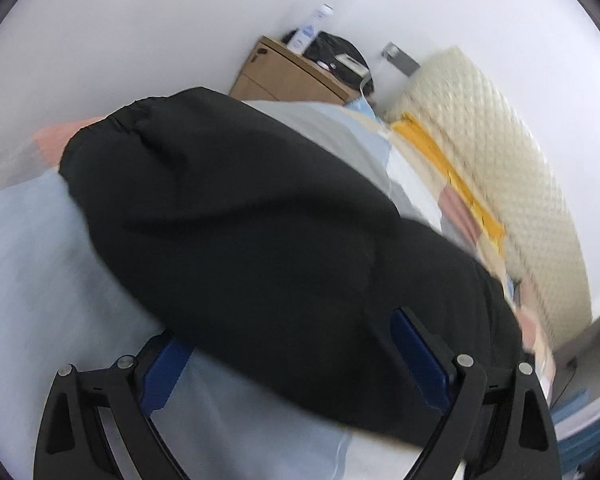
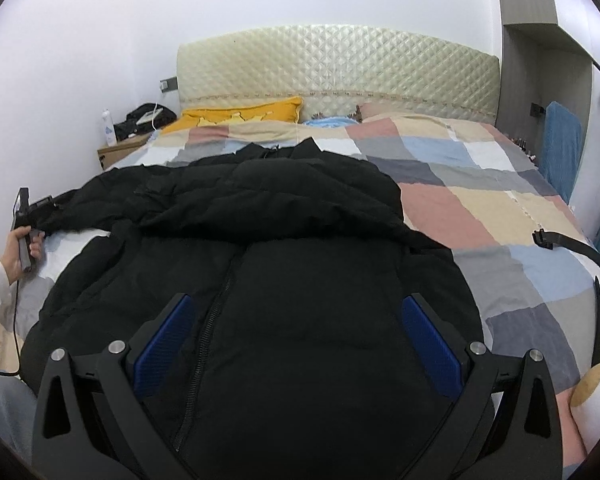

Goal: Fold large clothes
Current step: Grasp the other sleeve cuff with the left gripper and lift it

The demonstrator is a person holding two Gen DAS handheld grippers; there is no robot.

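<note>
White walls (image 2: 80, 40) enclose a bedroom. A bed with a checked quilt (image 2: 480, 184) backs onto a cream quilted headboard (image 2: 332, 68). A yellow pillow (image 2: 240, 114) lies at the head. A wooden nightstand (image 2: 118, 150) stands beside the bed, carrying a white bottle (image 2: 107, 128). A grey wardrobe (image 2: 540, 60) occupies the far corner.

Even, soft indoor light, no hard shadows. Left wrist view motion-blurred, esp. headboard (image 1: 500, 152) & edges. Right wrist view sharp. Fisheye bend + dark vignette at corners; black jacket (image 2: 284, 264) shows little detail.
</note>
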